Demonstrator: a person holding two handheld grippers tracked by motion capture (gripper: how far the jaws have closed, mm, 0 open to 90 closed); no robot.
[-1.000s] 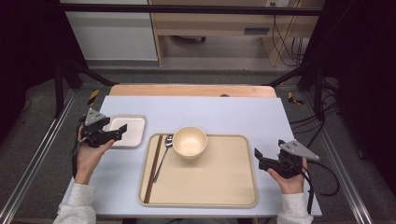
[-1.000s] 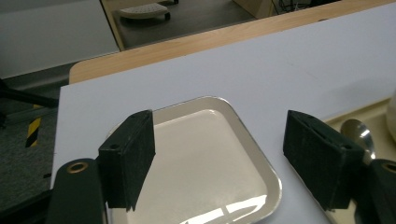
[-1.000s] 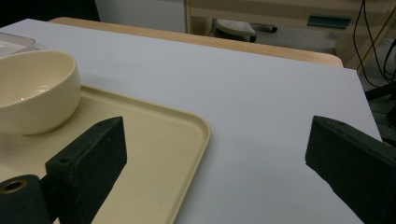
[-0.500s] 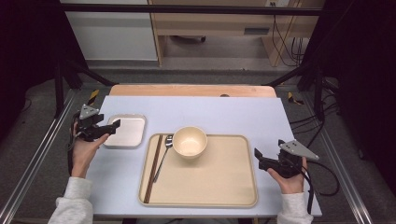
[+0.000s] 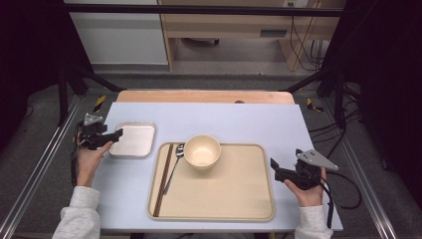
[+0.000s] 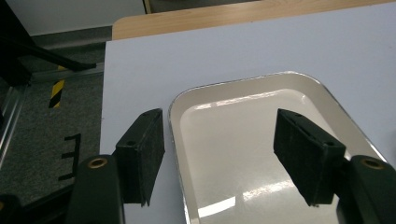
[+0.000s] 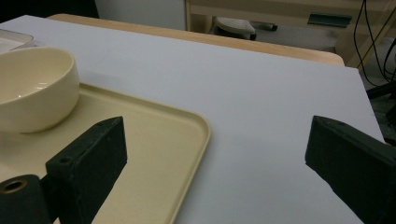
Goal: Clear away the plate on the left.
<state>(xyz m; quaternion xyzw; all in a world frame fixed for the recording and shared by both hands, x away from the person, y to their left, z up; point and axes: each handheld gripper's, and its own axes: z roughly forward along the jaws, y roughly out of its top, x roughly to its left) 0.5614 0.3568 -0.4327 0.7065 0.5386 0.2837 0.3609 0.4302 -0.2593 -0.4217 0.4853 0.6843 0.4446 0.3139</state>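
A small silver rectangular tray (image 5: 133, 141) lies on the left of the pale blue table. My left gripper (image 5: 118, 134) is open at its left edge. In the left gripper view the left gripper (image 6: 219, 140) has one jaw outside the small tray's (image 6: 243, 112) rim and the other over its inside. A large beige tray (image 5: 224, 199) holds a cream bowl (image 5: 202, 151), a spoon (image 5: 174, 164) and dark chopsticks (image 5: 163, 179). My right gripper (image 5: 272, 166) is open at the beige tray's right edge. In the right gripper view the right gripper (image 7: 219, 144) has one jaw over the beige tray (image 7: 154, 135) and the bowl (image 7: 32, 88) is at far left.
The table's wooden far edge (image 5: 204, 96) borders a floor with cables and furniture beyond. Metal rails (image 5: 35, 169) run along both sides of the table. Bare table surface (image 5: 249, 122) stretches behind the trays.
My left gripper has drawn back to the left, from over the small tray to its left edge. The right gripper has stayed in place.
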